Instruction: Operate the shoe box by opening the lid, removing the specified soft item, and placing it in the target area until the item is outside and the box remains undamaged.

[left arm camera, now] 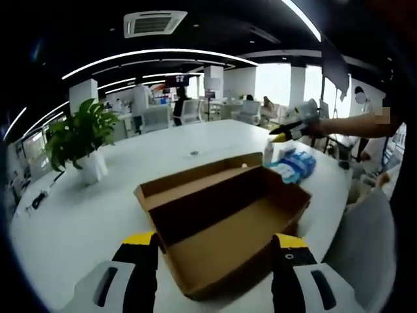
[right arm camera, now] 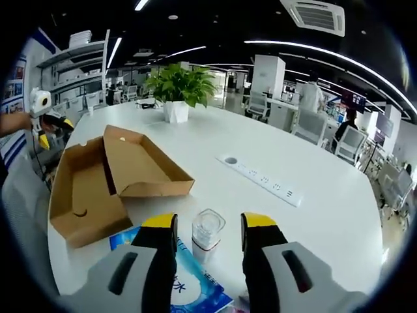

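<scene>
The box (left arm camera: pixel 221 222) lay open on the desk (left arm camera: pixel 85 215), its lid (right arm camera: pixel 146 163) folded back and its inside bare. The blue soft pack (right arm camera: pixel 189 280) was seen outside, just beside the box, by a small bottle (right arm camera: pixel 207 233). The left tongs (left arm camera: pixel 215 251) were held apart at the box's near wall, probably to steady it. The right tongs (right arm camera: pixel 207 225) stood apart, 1 jaw on each side of the bottle, gripping nothing.

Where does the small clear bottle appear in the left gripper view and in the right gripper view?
Left gripper view: the clear bottle stands beyond the far right corner of the open cardboard box, next to the blue packet.
Right gripper view: the bottle stands low in the centre, between that gripper's open jaws, beside the blue packet.
Shared landmark: the potted plant on the white table.
</scene>
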`<state>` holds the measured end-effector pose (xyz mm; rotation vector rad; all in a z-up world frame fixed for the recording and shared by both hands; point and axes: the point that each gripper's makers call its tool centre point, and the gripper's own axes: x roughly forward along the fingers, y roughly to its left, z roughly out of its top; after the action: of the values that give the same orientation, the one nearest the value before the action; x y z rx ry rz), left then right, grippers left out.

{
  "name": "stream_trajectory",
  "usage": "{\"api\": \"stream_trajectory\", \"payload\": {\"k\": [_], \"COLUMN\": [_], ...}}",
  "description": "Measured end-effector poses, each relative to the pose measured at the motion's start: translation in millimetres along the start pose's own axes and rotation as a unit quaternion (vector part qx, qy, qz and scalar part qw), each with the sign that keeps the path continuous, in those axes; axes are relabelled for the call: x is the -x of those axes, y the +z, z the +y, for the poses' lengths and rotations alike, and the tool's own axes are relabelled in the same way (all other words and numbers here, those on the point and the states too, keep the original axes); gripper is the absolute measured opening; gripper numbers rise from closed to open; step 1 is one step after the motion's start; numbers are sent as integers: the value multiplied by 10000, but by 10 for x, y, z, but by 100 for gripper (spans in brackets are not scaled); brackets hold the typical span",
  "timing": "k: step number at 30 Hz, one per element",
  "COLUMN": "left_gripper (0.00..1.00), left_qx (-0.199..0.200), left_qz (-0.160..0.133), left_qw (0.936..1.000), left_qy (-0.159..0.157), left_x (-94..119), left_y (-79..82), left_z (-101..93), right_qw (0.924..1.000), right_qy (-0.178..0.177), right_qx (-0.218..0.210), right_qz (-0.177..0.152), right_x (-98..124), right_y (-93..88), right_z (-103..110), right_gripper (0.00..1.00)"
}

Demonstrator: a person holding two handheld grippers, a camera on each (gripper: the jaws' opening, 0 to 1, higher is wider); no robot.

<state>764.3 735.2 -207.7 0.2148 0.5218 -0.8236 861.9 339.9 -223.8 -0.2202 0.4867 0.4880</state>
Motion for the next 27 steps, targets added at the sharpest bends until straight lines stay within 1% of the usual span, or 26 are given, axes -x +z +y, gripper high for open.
{"api": "stream_trajectory", "payload": {"k": [2,4,6,8,11,12,13,14,16,18,19,21,23,25,27], "left_gripper": [66,63,61,60,58,56,52,50,48,44,41,39,36,33,29], "left_qx": [72,108,166,187,265,314,374,442,509,639,653,706,784,871,909], "left_qz": [33,160,217,222,320,380,420,462,510,617,638,679,714,734,814], "left_qw": [9999,9995,9992,9990,9981,9976,9972,9965,9954,9934,9931,9919,9907,9896,9883], "left_qy": [105,254,301,338,448,482,501,531,636,727,735,812,847,877,919], "left_x": [12,27,31,41,47,51,55,58,61,61,57,58,69,58,61], "left_y": [-18,-77,-130,-151,-215,-247,-268,-292,-357,-416,-431,-471,-494,-526,-557], "left_z": [27,85,134,160,202,219,228,242,322,352,354,383,380,392,387], "right_qw": [9999,9998,9996,9989,9982,9980,9976,9973,9966,9955,9951,9947,9944,9939,9930], "right_qy": [7,5,7,4,16,21,20,24,51,88,90,123,179,231,268], "right_qx": [33,80,87,196,222,230,256,313,344,403,428,449,439,442,479], "right_qz": [96,172,252,438,552,593,637,669,752,848,882,921,942,988,1044], "right_x": [19,41,57,75,77,99,102,89,67,39,30,-12,-43,-87,-136], "right_y": [18,56,75,95,137,154,167,173,198,232,247,280,339,364,379], "right_z": [31,62,87,116,106,165,178,152,168,200,211,211,269,311,334], "right_gripper": [37,37,37,37,37,37,37,37,37,37,36,35,36,36,35]}}
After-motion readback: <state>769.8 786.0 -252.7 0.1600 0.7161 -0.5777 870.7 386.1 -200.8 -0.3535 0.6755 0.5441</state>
